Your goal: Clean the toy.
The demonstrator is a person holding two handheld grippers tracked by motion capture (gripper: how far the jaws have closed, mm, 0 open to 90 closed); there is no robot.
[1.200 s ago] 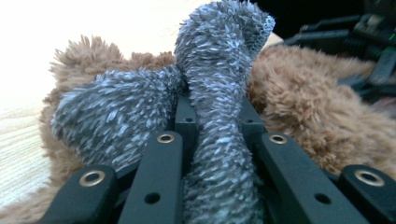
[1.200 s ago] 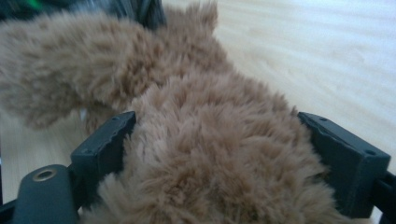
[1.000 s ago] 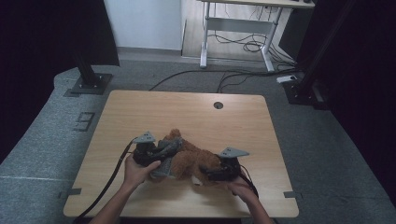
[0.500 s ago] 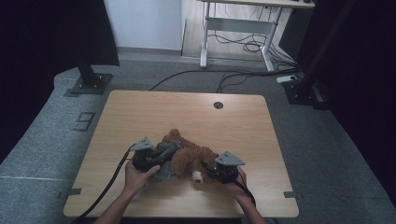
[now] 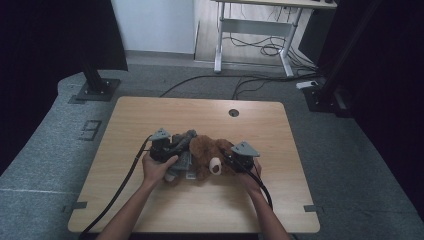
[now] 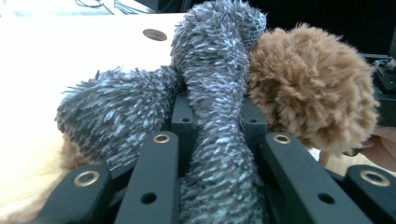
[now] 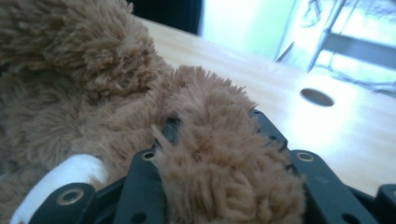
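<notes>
Brown fur fills the middle of the high view: a teddy bear point(image 5: 209, 155) lies at the centre of the wooden table point(image 5: 150, 115), below the round hole point(image 5: 233, 112), with a grey plush toy point(image 5: 181, 150) pressed against its left side. The left gripper point(image 5: 167, 148) sits at the grey toy and the right gripper point(image 5: 235, 159) at the bear's right flank, a hand behind each.

Low in the left gripper view, the black jaws are clamped on a long grey limb point(image 6: 219, 116) of the plush toy, which runs up the middle of the frame; the bear's brown fur point(image 6: 310, 88) bulges at the right.

At the bottom centre of the right gripper view, the jaws have just been closing and now pinch a tuft of the bear point(image 7: 219, 163); a white patch point(image 7: 60, 179) shows at the lower left.

The step in hand looks like taking hold of both toys. Next would likely come pulling them apart or lifting them together, which calls for both grips to stay firm on soft, slippery fur.
</notes>
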